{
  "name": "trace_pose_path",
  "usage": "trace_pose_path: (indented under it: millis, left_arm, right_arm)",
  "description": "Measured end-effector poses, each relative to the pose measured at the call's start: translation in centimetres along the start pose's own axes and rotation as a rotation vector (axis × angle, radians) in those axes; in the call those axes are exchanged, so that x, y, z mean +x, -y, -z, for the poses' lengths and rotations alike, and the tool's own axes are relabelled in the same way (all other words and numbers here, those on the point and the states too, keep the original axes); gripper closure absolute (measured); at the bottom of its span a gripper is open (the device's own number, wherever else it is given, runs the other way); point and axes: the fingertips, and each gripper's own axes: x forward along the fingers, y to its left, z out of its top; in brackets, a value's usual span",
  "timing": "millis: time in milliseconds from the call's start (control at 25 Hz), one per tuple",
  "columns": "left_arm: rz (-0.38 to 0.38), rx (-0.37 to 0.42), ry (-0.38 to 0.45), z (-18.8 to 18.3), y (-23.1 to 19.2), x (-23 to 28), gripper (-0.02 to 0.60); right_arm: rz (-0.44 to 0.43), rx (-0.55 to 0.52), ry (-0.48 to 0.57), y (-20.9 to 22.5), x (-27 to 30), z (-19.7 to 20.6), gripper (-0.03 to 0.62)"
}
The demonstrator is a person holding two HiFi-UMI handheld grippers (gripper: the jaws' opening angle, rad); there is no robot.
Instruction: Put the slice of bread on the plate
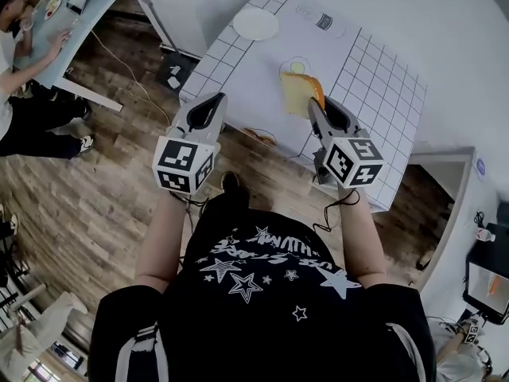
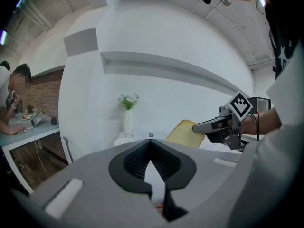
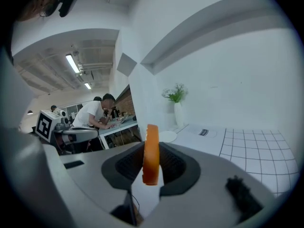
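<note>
The jaws of the right gripper (image 3: 151,145) were closed on the slice of bread (image 3: 151,161), which stood on edge between the pads, its orange crust turned towards the camera and most of its pale face reaching out beyond the jaw tips, in the air above the tabletop (image 1: 374,78). It looked like a light, soft thing that would dent or tear under a hard pinch and sag if held only by a corner, so the firmer crust near one edge seemed the best place to grip, and a gentle squeeze probably enough. Crumb is not slippery, though a quick swing could flap the free end. The jaws of the left gripper (image 2: 151,144) were together with nothing between them, off to the left of the loaded jaws and well apart. The white plate (image 1: 255,24) lay ahead of both pairs of jaws, well beyond the slice, bare; laying the bread flat there would likely call for a roll of the wrist
</note>
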Motion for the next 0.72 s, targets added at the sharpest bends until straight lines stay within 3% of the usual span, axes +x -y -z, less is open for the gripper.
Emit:
trace_pose_path:
  millis: [360,720]
  left_arm:
    - [0.054,-0.073,-0.025,1.3,-6.6,2.0,0.572]
    - [0.071,-0.103,-0.061,2.2,-8.7,4.4,0.572]
  right_arm:
    - [0.037,-0.017,-0.048,-2.6,6.8,-0.9,0.497]
    - [0.06,-0.036,-0.093,-0.9,9.4,-0.5,0.497]
